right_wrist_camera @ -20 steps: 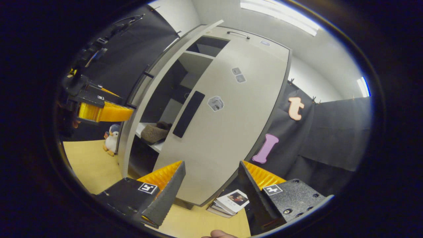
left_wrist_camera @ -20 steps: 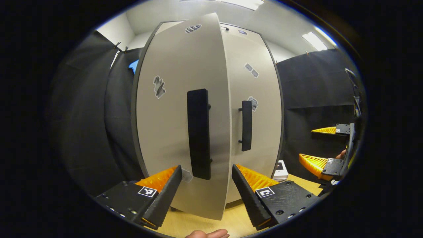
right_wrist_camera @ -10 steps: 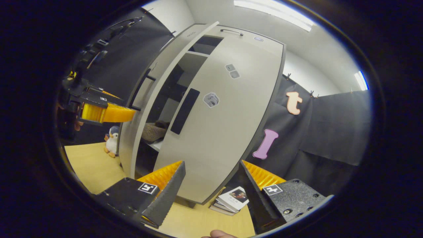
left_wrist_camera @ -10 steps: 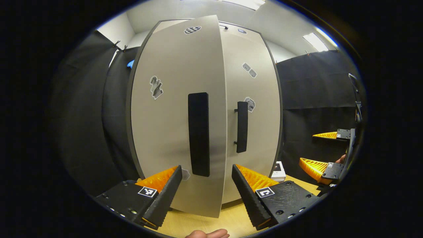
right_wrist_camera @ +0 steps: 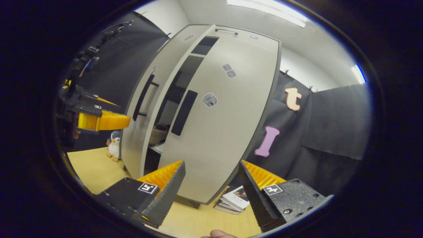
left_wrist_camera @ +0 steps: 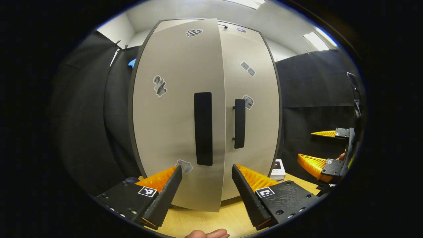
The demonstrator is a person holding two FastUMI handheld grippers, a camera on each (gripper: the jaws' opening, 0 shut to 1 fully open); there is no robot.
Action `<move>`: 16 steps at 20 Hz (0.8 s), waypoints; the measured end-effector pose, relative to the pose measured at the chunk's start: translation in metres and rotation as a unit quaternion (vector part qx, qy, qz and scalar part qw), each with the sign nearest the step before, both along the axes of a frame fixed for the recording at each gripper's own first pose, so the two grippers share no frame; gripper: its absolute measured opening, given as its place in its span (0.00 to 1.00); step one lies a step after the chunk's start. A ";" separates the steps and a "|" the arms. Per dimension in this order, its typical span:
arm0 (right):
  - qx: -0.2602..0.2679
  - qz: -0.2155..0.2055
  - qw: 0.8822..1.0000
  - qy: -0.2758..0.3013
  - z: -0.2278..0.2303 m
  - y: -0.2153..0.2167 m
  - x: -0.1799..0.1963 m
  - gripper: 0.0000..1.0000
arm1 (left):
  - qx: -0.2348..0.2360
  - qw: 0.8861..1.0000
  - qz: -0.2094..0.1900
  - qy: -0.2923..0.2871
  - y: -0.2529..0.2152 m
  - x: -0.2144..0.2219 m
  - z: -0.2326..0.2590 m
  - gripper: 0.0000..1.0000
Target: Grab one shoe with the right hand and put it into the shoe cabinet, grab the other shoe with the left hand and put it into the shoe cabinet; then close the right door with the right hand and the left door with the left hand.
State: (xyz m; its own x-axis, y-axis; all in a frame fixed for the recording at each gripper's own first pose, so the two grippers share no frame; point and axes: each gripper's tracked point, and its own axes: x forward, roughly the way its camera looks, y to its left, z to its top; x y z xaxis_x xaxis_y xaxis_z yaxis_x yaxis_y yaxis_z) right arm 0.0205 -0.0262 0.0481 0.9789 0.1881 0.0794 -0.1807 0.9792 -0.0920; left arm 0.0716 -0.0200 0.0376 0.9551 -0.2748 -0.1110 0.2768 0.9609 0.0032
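Note:
The grey shoe cabinet (left_wrist_camera: 254, 66) stands straight ahead in the left gripper view. Its left door (left_wrist_camera: 172, 125), with a black handle (left_wrist_camera: 203, 129), is slightly ajar; the right door (left_wrist_camera: 257, 132) is flush. My left gripper (left_wrist_camera: 206, 188) is open just in front of the left door, holding nothing. In the right gripper view, a brown shoe (right_wrist_camera: 159, 134) shows on a shelf through the narrow gap between the left door (right_wrist_camera: 140, 125) and the right door (right_wrist_camera: 214, 132). My right gripper (right_wrist_camera: 211, 185) is open and holds nothing, off to the cabinet's right side (left_wrist_camera: 305, 145).
A small stack of books (right_wrist_camera: 233, 201) lies on the wooden floor (right_wrist_camera: 89, 165) by the cabinet's right corner. A penguin plush (right_wrist_camera: 114, 147) sits on the floor to the cabinet's left. Black cloth walls close in on both sides.
The left door has swung further toward shut, so the gap onto the shelves has narrowed to a slit. Both grippers have stayed open and shifted only slightly.

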 end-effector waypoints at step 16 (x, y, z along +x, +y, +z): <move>0.147 -0.020 0.988 0.036 0.005 0.031 -0.003 1.00 | -0.055 0.992 0.115 -0.001 0.018 -0.030 0.002 0.96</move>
